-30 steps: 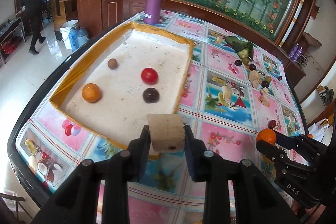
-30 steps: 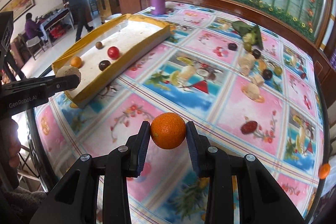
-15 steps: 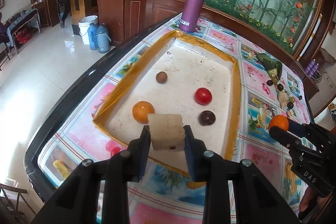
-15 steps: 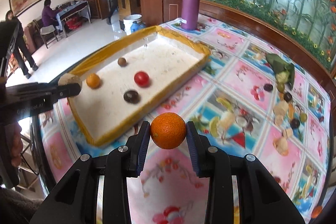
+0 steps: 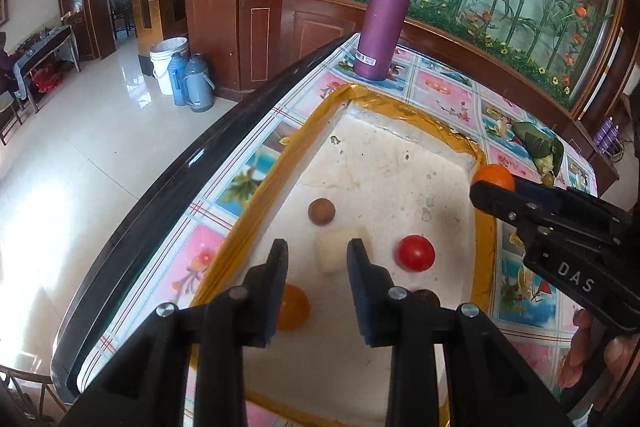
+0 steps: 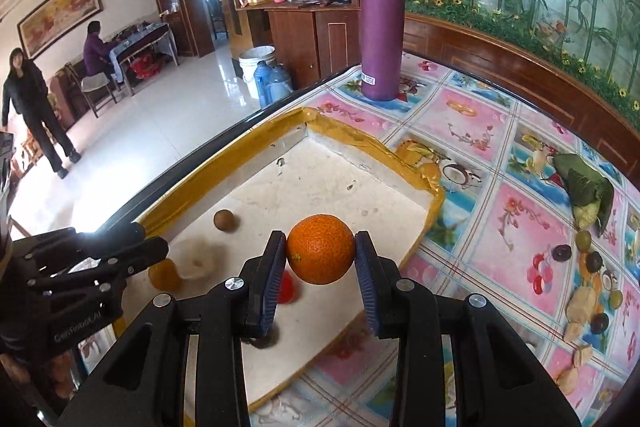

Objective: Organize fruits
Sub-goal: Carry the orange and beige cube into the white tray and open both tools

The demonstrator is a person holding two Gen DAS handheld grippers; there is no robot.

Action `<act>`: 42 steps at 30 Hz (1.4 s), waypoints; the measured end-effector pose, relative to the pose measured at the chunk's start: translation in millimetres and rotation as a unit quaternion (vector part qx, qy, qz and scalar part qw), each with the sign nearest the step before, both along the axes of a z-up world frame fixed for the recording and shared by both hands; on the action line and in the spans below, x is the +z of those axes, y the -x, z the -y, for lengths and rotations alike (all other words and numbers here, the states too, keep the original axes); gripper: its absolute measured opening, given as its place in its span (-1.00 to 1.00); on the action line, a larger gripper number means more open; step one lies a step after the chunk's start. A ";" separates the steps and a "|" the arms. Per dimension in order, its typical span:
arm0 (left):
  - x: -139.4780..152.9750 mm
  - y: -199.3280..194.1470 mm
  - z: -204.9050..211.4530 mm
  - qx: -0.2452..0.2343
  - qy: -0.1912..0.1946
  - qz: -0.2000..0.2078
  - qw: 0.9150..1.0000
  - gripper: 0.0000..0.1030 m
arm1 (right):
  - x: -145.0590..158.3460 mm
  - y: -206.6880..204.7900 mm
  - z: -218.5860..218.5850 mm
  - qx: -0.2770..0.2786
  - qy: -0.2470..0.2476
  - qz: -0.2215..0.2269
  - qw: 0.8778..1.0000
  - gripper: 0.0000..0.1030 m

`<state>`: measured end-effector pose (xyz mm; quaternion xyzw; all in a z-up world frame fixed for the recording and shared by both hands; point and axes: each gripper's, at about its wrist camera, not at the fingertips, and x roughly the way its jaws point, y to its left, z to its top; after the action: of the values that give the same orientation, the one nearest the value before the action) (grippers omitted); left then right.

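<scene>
A white tray with a yellow rim (image 5: 400, 107) (image 6: 360, 141) lies on the table. My left gripper (image 5: 318, 263) is open above it. A pale fruit chunk (image 5: 332, 253) lies loose in the tray below its fingers and shows blurred in the right wrist view (image 6: 196, 259). In the tray are a brown ball (image 5: 321, 211) (image 6: 223, 219), a red tomato (image 5: 415, 253), an orange (image 5: 294, 307) and a dark fruit (image 5: 427, 297). My right gripper (image 6: 320, 261) is shut on an orange (image 6: 320, 249) (image 5: 493, 177) over the tray's right side.
A tall purple flask (image 5: 384, 19) (image 6: 380, 31) stands beyond the tray's far end. A green leaf wrap (image 6: 588, 187) and several loose fruits (image 6: 592, 261) lie on the patterned cloth at the right. The table's dark edge (image 5: 180, 179) runs along the left.
My left gripper has opened and let the pale chunk drop into the tray. Both grippers have moved forward over the tray, the right one still holding its orange.
</scene>
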<state>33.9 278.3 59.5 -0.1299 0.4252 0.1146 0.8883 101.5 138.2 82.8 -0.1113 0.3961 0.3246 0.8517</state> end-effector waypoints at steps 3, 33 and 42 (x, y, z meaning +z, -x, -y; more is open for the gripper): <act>-6.3 -7.5 -2.8 -0.001 0.004 -0.006 1.000 -0.35 | -9.0 -12.7 -9.8 0.001 0.013 -0.006 1.000 -0.37; -24.0 -7.2 -3.4 0.017 -0.047 -0.040 0.998 0.24 | -32.0 -34.2 -8.3 -0.027 0.064 -0.012 0.998 -0.23; -10.5 16.8 12.2 0.015 -0.075 -0.014 0.997 0.43 | -9.4 23.9 23.7 -0.031 0.038 0.011 0.999 -0.10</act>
<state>17.1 266.1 49.0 -0.0677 0.4260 0.1614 0.8876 77.6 114.5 73.4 -0.1348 0.4024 0.2815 0.8606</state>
